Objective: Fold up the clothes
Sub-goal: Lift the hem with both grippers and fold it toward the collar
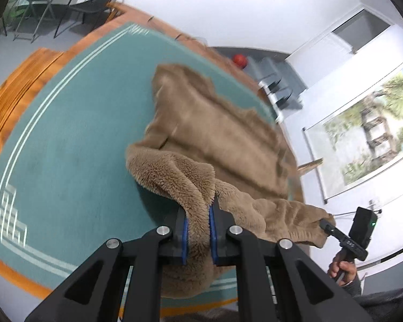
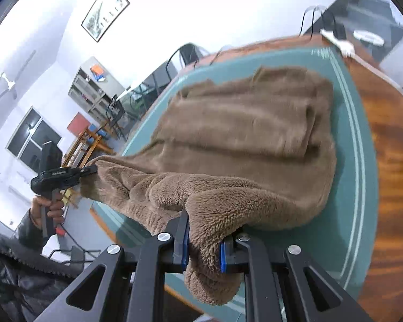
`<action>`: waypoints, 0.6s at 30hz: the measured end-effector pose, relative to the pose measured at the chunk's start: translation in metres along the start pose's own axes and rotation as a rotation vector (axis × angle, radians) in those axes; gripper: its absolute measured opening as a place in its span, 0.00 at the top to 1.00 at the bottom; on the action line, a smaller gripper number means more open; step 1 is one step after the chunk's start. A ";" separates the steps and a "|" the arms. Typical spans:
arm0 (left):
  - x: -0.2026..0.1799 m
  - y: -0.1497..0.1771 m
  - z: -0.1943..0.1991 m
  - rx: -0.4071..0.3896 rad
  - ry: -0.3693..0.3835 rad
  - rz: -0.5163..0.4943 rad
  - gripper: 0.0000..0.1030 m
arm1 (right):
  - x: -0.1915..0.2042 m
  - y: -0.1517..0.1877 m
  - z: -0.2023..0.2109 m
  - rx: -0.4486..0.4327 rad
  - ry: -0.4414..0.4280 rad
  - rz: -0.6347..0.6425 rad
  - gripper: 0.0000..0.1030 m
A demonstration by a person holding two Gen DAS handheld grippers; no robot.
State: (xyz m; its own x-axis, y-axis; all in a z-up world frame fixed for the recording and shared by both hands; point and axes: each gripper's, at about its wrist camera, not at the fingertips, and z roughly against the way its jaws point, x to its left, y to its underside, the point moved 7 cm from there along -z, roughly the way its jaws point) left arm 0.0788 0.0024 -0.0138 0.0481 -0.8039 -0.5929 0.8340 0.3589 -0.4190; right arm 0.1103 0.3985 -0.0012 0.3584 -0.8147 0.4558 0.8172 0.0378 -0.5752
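A fluffy brown garment (image 1: 215, 134) lies on a teal mat (image 1: 67, 147) over a wooden table; it also shows in the right wrist view (image 2: 241, 139). My left gripper (image 1: 198, 214) is shut on a fold of the garment's near edge, lifted off the mat. My right gripper (image 2: 204, 233) is shut on another fold of the same edge. Each gripper shows in the other's view: the right one (image 1: 326, 225) at the garment's far corner, the left one (image 2: 90, 170) likewise. The garment hangs stretched between them.
The wooden table (image 2: 395, 161) rims the teal mat (image 2: 362, 187). Cables and a white object (image 2: 338, 41) lie at the table's far end. Chairs (image 1: 88, 2) stand beyond the table. A red ball (image 1: 240, 59) and shelves sit further back.
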 end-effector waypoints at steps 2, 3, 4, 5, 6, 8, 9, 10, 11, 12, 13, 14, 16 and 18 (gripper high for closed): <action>-0.009 -0.025 -0.002 -0.018 0.032 -0.002 0.87 | -0.003 -0.019 0.008 -0.039 0.026 0.006 0.84; -0.013 -0.037 -0.002 -0.025 0.047 -0.007 0.87 | -0.007 -0.027 0.014 -0.054 0.034 0.007 0.84; -0.018 -0.049 -0.003 -0.032 0.062 -0.011 0.87 | -0.008 -0.036 0.017 -0.069 0.043 0.011 0.84; -0.021 -0.057 -0.003 -0.037 0.074 -0.013 0.87 | -0.007 -0.046 0.020 -0.086 0.054 0.016 0.84; -0.024 -0.067 -0.004 -0.041 0.087 -0.012 0.87 | -0.007 -0.056 0.023 -0.103 0.064 0.020 0.84; -0.029 -0.088 -0.012 -0.041 0.110 -0.007 0.87 | -0.011 -0.076 0.027 -0.131 0.092 0.020 0.84; -0.032 -0.097 -0.015 -0.039 0.114 -0.014 0.87 | -0.014 -0.083 0.028 -0.138 0.102 0.013 0.84; -0.036 -0.107 -0.017 -0.038 0.117 -0.021 0.87 | -0.018 -0.092 0.028 -0.148 0.116 0.003 0.84; -0.038 -0.116 -0.021 -0.035 0.120 -0.026 0.87 | -0.021 -0.097 0.028 -0.154 0.125 -0.004 0.84; -0.039 -0.125 -0.027 -0.032 0.122 -0.026 0.87 | -0.024 -0.103 0.025 -0.158 0.135 -0.011 0.84; -0.040 -0.133 -0.033 -0.028 0.123 -0.025 0.87 | -0.029 -0.109 0.022 -0.162 0.145 -0.024 0.84; -0.040 -0.142 -0.038 -0.024 0.123 -0.022 0.87 | -0.033 -0.114 0.020 -0.165 0.152 -0.039 0.84; -0.038 -0.157 -0.054 -0.012 0.122 -0.009 0.87 | -0.042 -0.124 0.013 -0.167 0.166 -0.065 0.84; -0.035 -0.170 -0.072 0.002 0.119 0.009 0.87 | -0.052 -0.134 0.003 -0.169 0.178 -0.093 0.84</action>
State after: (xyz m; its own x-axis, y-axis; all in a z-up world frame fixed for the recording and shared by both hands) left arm -0.1048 0.0033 0.0283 -0.0100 -0.7387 -0.6740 0.8348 0.3648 -0.4123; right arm -0.0160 0.4376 0.0544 0.1878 -0.8998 0.3939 0.7507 -0.1272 -0.6483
